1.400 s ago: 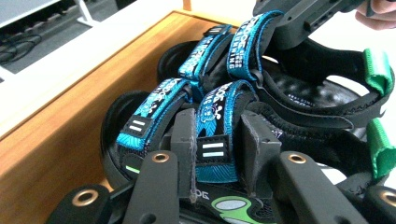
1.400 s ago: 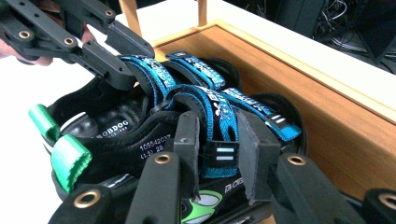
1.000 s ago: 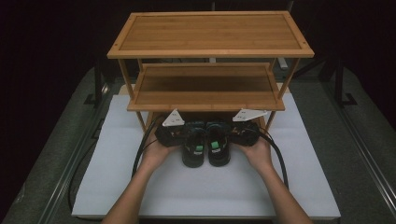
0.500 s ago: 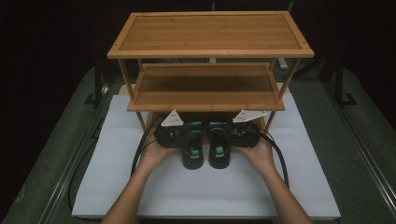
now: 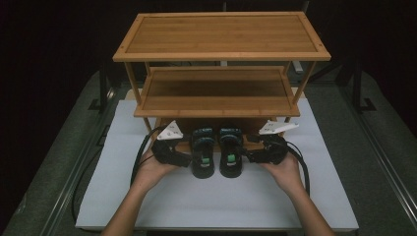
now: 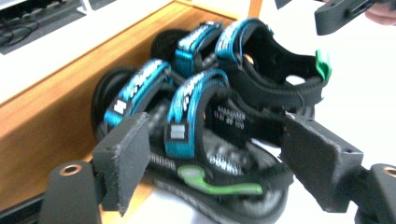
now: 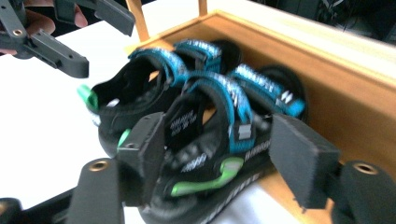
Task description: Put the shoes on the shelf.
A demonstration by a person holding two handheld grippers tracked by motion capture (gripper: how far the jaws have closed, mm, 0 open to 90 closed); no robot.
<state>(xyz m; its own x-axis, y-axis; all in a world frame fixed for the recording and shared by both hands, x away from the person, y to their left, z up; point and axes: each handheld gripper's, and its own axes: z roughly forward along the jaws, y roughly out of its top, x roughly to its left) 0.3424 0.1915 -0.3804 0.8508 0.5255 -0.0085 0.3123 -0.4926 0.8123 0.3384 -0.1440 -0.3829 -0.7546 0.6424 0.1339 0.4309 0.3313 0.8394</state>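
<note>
Under rack (image 5: 219,105): sandals (image 5: 216,157) between open left tool (image 5: 184,158), right tool (image 5: 248,156).

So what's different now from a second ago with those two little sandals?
The two sandals have drawn slightly apart; a second ago they lay pressed together. The left gripper and right gripper have each eased outward, jaws open beside a sandal. The wooden rack and white mat have not moved.

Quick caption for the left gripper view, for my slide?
Open left gripper straddling the near black-and-blue strapped sandal, its twin sandal beside it, toes resting on the bamboo rack's bottom shelf.
</note>
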